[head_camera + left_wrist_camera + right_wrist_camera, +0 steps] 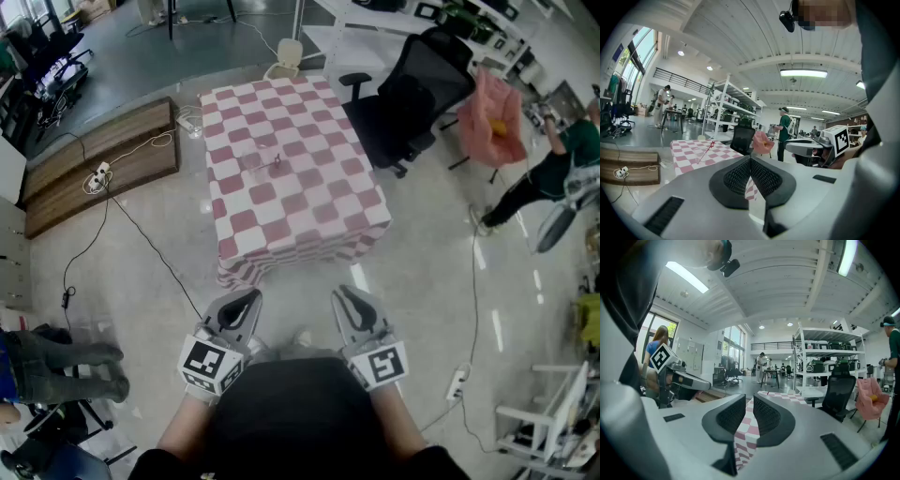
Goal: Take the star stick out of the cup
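Observation:
A table under a red-and-white checked cloth [309, 202] stands on the floor ahead of me. Near its middle a clear cup [261, 165] holds the thin red star stick [273, 161], which leans to the right. In the left gripper view the stick [707, 151] rises slanting from the cloth, far off. My left gripper [242, 306] [750, 159] is shut and empty, its pads meeting at the tips. My right gripper [352, 302] [749, 399] shows a narrow gap between its pads with nothing in it. Both are held close to my body, well short of the table.
A black office chair [412, 94] stands by the table's right side, with a pink cloth [492, 117] and a person in green [553, 159] beyond. A low wooden platform [103, 164] with cables lies at the left. A seated person's legs [56, 361] are at lower left.

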`<state>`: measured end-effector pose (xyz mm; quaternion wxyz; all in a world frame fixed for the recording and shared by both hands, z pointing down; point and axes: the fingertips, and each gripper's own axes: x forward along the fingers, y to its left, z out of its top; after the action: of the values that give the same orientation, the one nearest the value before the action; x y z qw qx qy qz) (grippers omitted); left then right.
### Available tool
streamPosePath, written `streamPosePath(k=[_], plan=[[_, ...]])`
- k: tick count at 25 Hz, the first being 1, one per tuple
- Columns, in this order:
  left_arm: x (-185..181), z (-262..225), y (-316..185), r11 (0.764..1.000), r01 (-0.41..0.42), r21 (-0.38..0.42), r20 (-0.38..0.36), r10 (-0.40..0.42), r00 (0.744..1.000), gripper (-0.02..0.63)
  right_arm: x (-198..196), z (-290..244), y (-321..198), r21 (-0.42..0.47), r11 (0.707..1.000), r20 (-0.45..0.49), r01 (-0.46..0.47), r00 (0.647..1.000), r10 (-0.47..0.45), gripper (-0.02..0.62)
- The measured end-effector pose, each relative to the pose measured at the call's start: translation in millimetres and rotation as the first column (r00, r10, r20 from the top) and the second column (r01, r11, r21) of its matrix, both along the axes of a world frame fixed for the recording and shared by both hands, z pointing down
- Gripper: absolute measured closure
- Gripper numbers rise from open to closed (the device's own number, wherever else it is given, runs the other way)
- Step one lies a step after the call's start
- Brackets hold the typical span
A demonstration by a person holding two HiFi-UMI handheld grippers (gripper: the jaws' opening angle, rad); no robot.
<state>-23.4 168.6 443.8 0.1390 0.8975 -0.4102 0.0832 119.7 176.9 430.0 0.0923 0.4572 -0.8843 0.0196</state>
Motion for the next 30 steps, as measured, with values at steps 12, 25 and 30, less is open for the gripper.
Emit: streamPosePath(k=[12, 25, 30], plan=[[42.5, -5.3, -9.5, 1.000, 0.016, 0.004, 0.021, -0.016, 1.000, 0.565, 47.8, -4.2, -15.0, -0.002, 1.000, 0.068, -0.014, 0.998, 0.014, 0.548], [77.6, 0.4, -23.9, 0.998, 0.059, -0.012, 0.066, -0.058, 0.996, 0.565, 97.3, 1.2, -26.0, -0.008, 1.000, 0.126, 0.001, 0.992, 0.000, 0.548], [70.1, 4.1, -46.8, 0.998, 0.062, -0.014, 0.063, -0.061, 0.996, 0.565, 92.5, 7.0, -40.9, -0.018, 1.000, 0.111, -0.004, 0.994, 0.006, 0.548]])
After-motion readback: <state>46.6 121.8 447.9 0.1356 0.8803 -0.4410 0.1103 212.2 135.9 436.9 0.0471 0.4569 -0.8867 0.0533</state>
